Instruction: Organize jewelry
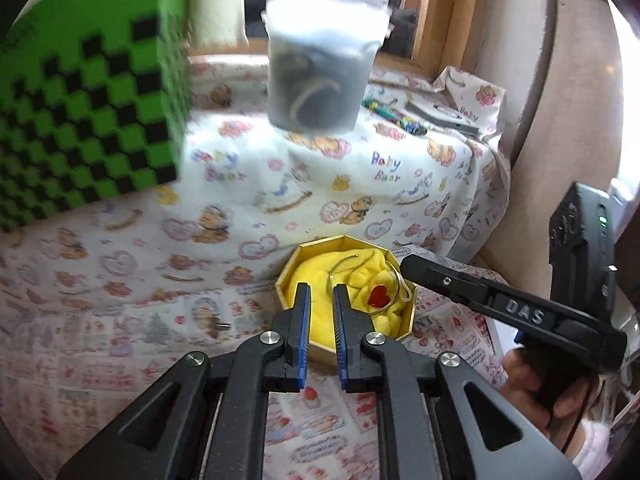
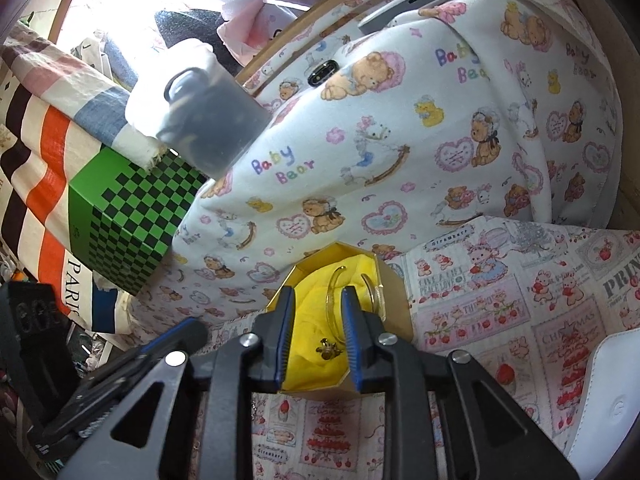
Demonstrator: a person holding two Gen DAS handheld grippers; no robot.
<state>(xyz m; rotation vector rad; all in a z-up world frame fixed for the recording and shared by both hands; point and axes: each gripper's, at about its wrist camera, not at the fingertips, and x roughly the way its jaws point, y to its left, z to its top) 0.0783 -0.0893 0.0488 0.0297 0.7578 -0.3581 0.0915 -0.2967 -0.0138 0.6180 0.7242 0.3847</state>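
Both tools are seen poised over the yellow-lined box [image 2: 344, 320]. Left tool [image 1: 320, 300] has its blue pads set narrowly apart with nothing gripped between them; right tool [image 2: 316, 308] has its pads a little apart as well, and a thin gold hoop [image 2: 334, 304] passes between them, though no pad can be seen pressing on it.

For the step in hand, judged to be the settling of a piece into the box, the right tool would best be lowered slowly and its pads kept off the wire until the piece lies flat on the lining; the left tool should be held clear so the two do not collide above the small opening.

The box is octagonal, gold-walled and open, and rests on the patterned cloth [image 2: 480, 300] of the worktop, just ahead of both tools. Inside it, crumpled yellow fabric [image 1: 320, 272] carries thin gold hoops, a red heart charm [image 1: 379, 295] and a small dark-gold charm [image 2: 328, 352]. A green chequered box [image 2: 132, 216] stands well apart to one side.
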